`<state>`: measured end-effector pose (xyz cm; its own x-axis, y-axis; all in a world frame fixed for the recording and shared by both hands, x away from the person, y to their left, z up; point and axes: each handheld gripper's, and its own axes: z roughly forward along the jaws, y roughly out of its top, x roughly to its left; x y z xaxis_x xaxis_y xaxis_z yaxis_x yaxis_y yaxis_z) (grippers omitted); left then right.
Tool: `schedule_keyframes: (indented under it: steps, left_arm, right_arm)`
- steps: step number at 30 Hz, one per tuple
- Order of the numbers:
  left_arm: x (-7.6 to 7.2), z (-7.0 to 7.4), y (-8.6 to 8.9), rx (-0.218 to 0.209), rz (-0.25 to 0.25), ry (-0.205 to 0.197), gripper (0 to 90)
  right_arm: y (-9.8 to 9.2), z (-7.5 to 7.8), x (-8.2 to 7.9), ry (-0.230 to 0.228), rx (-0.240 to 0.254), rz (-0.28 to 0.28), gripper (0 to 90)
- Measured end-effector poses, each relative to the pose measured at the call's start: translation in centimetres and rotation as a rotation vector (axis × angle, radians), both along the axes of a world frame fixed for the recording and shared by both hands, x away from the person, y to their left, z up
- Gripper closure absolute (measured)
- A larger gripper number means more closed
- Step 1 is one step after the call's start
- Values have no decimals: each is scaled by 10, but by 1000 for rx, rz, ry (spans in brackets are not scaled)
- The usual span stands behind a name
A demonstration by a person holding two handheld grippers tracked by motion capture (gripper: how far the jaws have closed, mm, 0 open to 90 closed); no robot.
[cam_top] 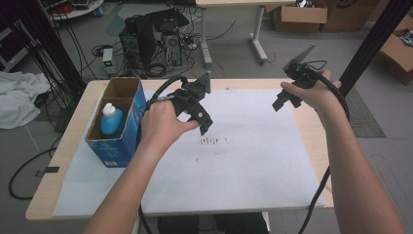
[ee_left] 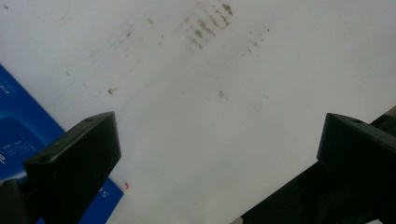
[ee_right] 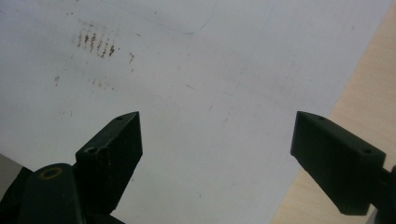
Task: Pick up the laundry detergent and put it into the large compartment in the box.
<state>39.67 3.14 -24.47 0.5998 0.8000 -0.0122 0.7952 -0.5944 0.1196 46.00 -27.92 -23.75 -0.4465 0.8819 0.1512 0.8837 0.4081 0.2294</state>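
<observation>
A: From the high view, where are the two tools?

B: The left gripper (cam_top: 203,122) hangs over the white paper sheet (cam_top: 253,161), just right of the blue cardboard box (cam_top: 122,141). The left hand (cam_top: 160,124) wraps around its body. The right gripper (cam_top: 282,100) is held above the sheet's far right part, well apart from the left one, with the right hand (cam_top: 311,92) around it.

A: And the box?

B: It stands on the left part of the wooden table (cam_top: 73,126), open at the top. A light blue bottle with a white cap (cam_top: 111,119) stands upright in its near compartment. The far compartment looks empty, as far as I can see.

A: Anything else on the sheet?

B: A patch of brown smudges (cam_top: 212,141), between the two grippers and nearer the left one.

A: What about the left gripper view?

B: The left gripper (ee_left: 219,158) has its jaws spread wide with nothing between them, only the sheet below. The box's blue wall (ee_left: 18,135) is at the left edge, beside the left jaw. The smudges (ee_left: 210,23) lie near the top.

A: And the right gripper view?

B: The right gripper (ee_right: 217,149) is likewise spread wide and holds nothing. Below lies the sheet, the smudges (ee_right: 95,44) at upper left, and the bare table (ee_right: 364,98) past the sheet's edge at right.
</observation>
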Motion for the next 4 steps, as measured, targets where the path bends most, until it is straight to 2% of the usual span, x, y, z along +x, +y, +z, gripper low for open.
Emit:
schedule_keyframes:
  steps: [4]
  left_arm:
    - [0,1,2,-6,5,1,1]
  right_arm:
    - [0,0,0,-1,0,-2,168]
